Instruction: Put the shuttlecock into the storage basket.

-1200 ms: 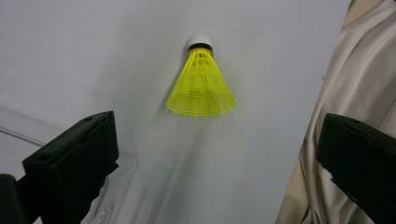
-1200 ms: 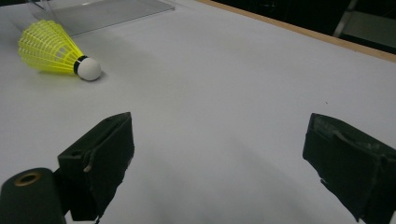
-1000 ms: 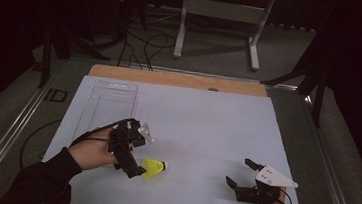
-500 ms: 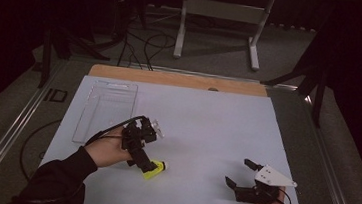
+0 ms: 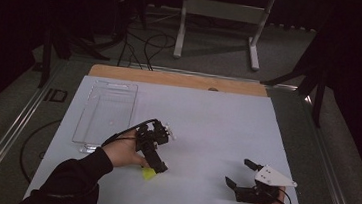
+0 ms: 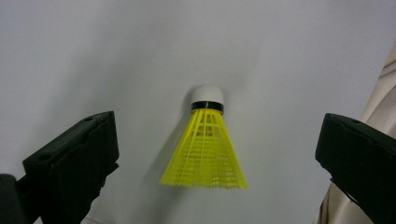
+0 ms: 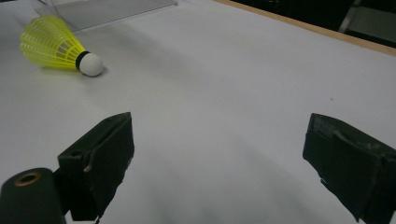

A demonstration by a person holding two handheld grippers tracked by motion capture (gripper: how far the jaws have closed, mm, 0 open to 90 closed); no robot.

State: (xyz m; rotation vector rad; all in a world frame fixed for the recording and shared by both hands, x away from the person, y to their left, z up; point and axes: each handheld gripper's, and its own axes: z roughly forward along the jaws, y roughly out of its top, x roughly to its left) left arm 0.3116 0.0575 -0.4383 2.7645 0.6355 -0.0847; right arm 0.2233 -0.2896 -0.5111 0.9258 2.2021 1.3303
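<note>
A yellow shuttlecock [image 5: 148, 173] with a white cork tip lies on its side on the white table top [image 5: 217, 125], left of the middle near the front. My left gripper [image 5: 159, 167] points down just above it, covering part of it. In the left gripper view the shuttlecock [image 6: 205, 149] lies between the two wide-apart jaws of that open left gripper [image 6: 217, 149], touching neither. My right gripper [image 5: 238, 173] rests open at the front right, holding nothing. In the right gripper view the shuttlecock [image 7: 56, 44] lies far off, beyond the right gripper [image 7: 224, 158].
A clear plastic tray [image 5: 113, 83] stands at the back left of the table top. A wooden strip [image 5: 171, 78] runs along the far edge. A white stand [image 5: 223, 10] and cables lie on the floor beyond the table.
My left gripper has moved right and down over the shuttlecock, which now shows only partly from above. The shuttlecock and my right gripper have stayed put.
</note>
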